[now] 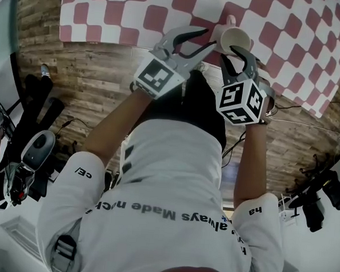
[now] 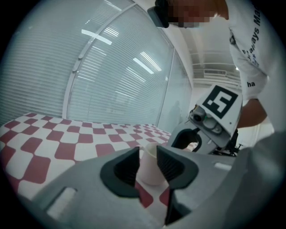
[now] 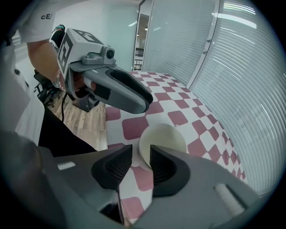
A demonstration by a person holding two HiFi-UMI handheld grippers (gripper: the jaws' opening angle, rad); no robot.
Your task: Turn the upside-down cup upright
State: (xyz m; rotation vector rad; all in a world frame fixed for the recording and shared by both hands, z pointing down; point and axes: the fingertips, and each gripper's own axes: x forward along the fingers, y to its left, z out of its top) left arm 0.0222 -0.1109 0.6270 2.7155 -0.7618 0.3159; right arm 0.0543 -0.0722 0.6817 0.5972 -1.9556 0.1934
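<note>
Now upright cup (image 3: 166, 134) rim pinched between right gripper (image 3: 141, 156) jaws.

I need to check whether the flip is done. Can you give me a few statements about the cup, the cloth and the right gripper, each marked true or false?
1. The cup has its mouth facing up. True.
2. The tablecloth is plain blue. False: it has red and white checks.
3. The right gripper has its jaws closed on the cup's wall at the rim. True.
4. A second cup stands on the cloth. False: only one cup is in view.
5. The floor beside the table is wood planks. True.
</note>
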